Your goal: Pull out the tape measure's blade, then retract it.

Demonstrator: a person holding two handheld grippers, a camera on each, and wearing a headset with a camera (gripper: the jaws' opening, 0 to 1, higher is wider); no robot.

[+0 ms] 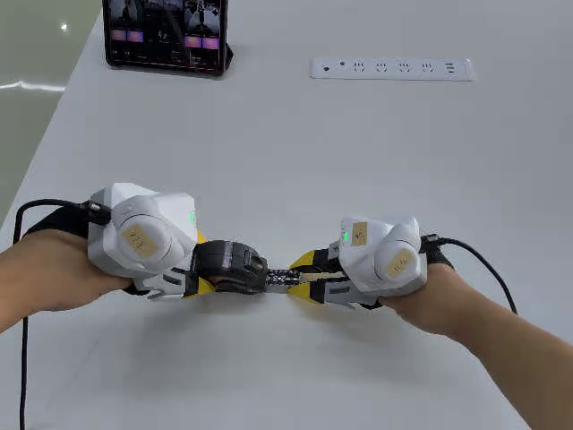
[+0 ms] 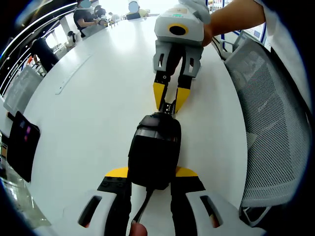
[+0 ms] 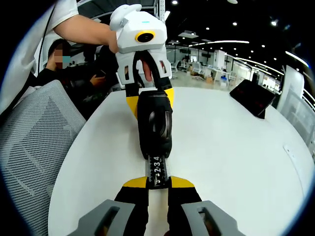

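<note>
A black tape measure point(image 1: 229, 266) lies just above the white table, and my left gripper point(image 1: 204, 271) is shut on its case point(image 2: 154, 150). A short length of black blade with white numbers point(image 3: 156, 169) sticks out of the case toward my right gripper point(image 1: 309, 279), which is shut on the blade's end point(image 1: 285, 279). The two grippers face each other nose to nose, a few centimetres apart. From the right gripper view the case point(image 3: 154, 124) stands on edge between the left gripper's yellow fingertips point(image 3: 132, 104).
A white power strip point(image 1: 391, 69) lies at the back of the table and a dark tablet point(image 1: 166, 34) stands propped at the back left. A mesh office chair point(image 2: 268, 123) is beside the table edge. People sit in the background point(image 3: 61, 64).
</note>
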